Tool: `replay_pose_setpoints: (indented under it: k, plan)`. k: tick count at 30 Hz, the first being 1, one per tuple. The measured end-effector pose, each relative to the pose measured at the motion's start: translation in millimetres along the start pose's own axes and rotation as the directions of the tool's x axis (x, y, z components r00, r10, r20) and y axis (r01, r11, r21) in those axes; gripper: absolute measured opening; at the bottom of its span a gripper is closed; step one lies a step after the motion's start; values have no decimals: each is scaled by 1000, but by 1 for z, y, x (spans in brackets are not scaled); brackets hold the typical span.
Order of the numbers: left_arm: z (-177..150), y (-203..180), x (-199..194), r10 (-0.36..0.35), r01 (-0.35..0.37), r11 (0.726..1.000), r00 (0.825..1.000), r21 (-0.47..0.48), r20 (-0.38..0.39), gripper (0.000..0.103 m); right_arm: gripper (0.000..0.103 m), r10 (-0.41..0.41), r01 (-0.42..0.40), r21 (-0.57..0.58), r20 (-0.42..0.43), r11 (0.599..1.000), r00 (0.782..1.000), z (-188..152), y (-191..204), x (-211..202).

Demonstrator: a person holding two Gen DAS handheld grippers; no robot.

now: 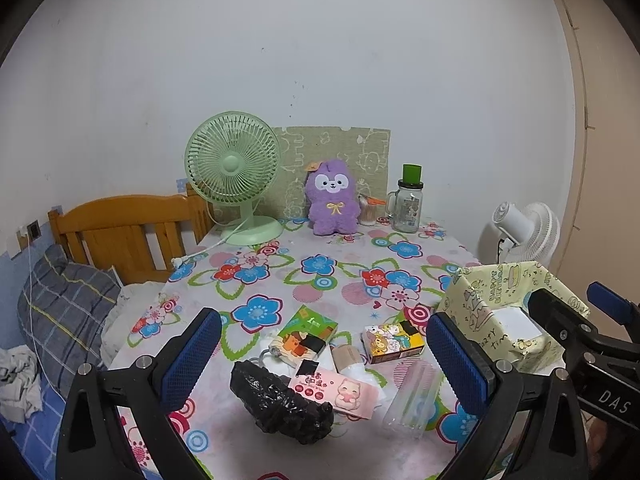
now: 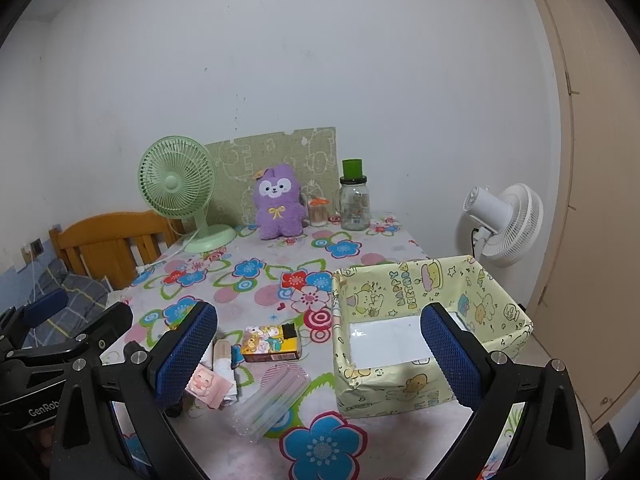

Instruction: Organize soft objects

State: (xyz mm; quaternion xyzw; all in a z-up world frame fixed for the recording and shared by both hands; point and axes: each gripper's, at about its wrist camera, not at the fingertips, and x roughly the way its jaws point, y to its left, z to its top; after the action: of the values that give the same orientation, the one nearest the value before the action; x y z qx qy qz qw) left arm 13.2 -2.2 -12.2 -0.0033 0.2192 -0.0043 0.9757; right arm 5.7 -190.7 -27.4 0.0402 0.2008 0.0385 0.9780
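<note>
A purple plush toy [image 1: 331, 205] sits upright at the far edge of the flowered table [image 1: 320, 276]; it also shows in the right wrist view [image 2: 279, 202]. A crumpled black plastic bag [image 1: 280, 402] lies near the front, between the fingers of my open, empty left gripper [image 1: 324, 360]. A pink tissue pack [image 1: 334, 390], a green packet [image 1: 306, 332] and a cartoon box [image 1: 394, 342] lie beside it. A yellow paper-lined box [image 2: 420, 332] stands open at the right, under my open, empty right gripper [image 2: 320, 356].
A green desk fan [image 1: 234, 176], a glass jar with a green lid [image 1: 409, 204] and a toothpick holder [image 1: 368, 212] stand at the back. A clear plastic sleeve [image 2: 274, 400] lies near the front. A white fan [image 2: 504, 224] stands right, a bed [image 1: 64, 312] left.
</note>
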Motion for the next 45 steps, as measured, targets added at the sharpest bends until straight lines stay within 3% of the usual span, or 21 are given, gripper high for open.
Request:
replay_pose_setpoints:
  k: [45]
  plan:
    - [1,4,6,-1,1,1000,1000,0,-16,103,103,-5,5,-14,-5,1000,1000,-1,3,5]
